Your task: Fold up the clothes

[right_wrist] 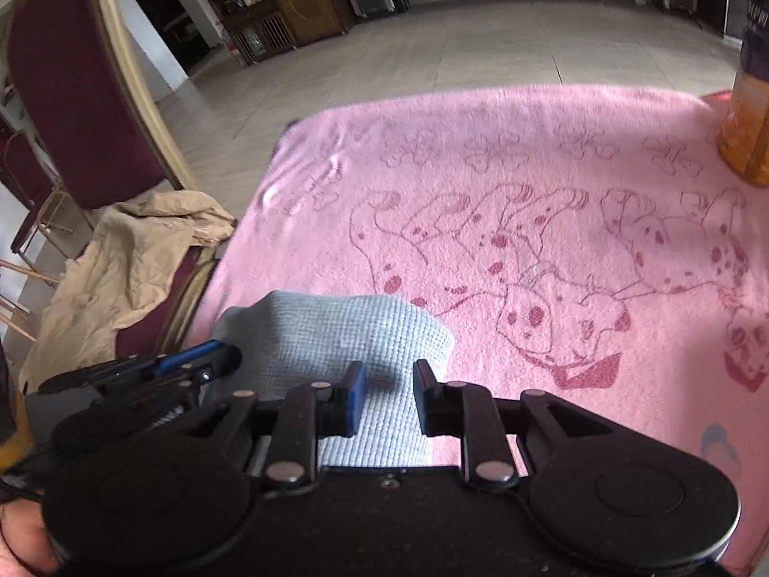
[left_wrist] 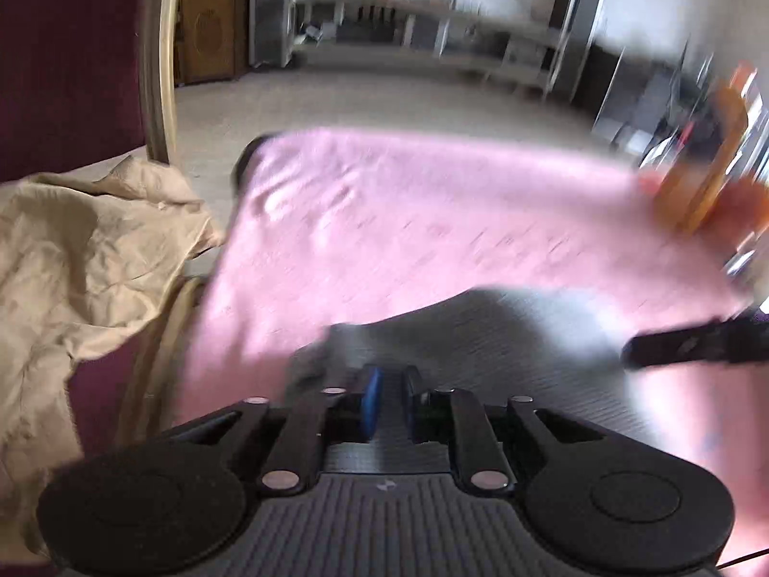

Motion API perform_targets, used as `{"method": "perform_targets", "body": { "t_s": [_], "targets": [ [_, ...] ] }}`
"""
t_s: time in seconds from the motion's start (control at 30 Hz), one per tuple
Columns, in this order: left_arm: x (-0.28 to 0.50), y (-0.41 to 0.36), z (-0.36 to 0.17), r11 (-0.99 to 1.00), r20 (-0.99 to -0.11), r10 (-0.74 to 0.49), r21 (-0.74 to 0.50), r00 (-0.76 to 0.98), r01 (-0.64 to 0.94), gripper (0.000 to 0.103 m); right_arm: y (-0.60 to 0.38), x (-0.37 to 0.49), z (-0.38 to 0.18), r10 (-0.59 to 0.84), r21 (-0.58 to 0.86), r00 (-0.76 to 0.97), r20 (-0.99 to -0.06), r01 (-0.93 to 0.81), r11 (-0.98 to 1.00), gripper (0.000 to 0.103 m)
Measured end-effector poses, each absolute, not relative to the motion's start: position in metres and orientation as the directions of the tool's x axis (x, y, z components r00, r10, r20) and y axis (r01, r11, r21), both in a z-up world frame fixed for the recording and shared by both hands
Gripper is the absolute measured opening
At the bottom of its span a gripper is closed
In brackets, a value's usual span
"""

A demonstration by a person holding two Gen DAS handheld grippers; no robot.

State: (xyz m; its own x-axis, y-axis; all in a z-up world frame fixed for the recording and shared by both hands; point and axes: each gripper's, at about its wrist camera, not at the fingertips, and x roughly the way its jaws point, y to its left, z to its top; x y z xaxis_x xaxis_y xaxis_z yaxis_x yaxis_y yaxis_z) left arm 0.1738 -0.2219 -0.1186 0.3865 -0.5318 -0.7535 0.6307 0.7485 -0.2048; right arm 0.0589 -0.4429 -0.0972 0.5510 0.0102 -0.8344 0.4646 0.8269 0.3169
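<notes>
Right gripper (right_wrist: pixel 384 401) parted over the folded grey cloth (right_wrist: pixel 336 336) on a pink blanket (right_wrist: pixel 528 192), left gripper (left_wrist: pixel 388 401) nearly together (nothing visibly pinched), beige garment (right_wrist: pixel 130 259) far left.

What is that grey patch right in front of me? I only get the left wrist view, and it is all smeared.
Observer: It is a light blue waffle-weave cloth, lying on the pink towel.
Operator: Is the other hand-held gripper anywhere near it?
Observer: Yes. The right hand-held gripper is over the cloth's near end, jaws open, with the cloth showing between them.
Operator: And is the pink towel plain?
Observer: No, it is printed with spotted dogs drawn in darker pink.
</notes>
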Motion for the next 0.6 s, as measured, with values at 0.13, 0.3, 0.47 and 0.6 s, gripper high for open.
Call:
{"method": "perform_targets", "body": {
  "t_s": [0.13,0.3,0.47,0.6],
  "targets": [
    [0.192,-0.243,-0.129,0.757,-0.782,-0.491,-0.165,0.384,0.633,0.021,-0.444,0.093,-0.118,0.002,0.248,0.466,-0.885,0.467,0.849,0.021],
    [0.211,-0.257,-0.139,0.765,-0.801,-0.469,-0.157,0.373,0.625,0.022,-0.452,0.111,-0.126,0.035,0.262,0.435,-0.9,0.473,0.841,0.021],
    [0.196,-0.241,-0.127,0.763,-0.771,-0.502,-0.181,0.393,0.62,0.022,-0.443,0.091,-0.119,-0.02,0.244,0.492,-0.87,0.466,0.851,0.025],
    [0.171,-0.196,-0.101,0.793,-0.739,-0.515,-0.22,0.434,0.568,0.014,-0.437,0.053,-0.09,-0.017,0.272,0.562,-0.827,0.426,0.863,0.03]
  ]
}}
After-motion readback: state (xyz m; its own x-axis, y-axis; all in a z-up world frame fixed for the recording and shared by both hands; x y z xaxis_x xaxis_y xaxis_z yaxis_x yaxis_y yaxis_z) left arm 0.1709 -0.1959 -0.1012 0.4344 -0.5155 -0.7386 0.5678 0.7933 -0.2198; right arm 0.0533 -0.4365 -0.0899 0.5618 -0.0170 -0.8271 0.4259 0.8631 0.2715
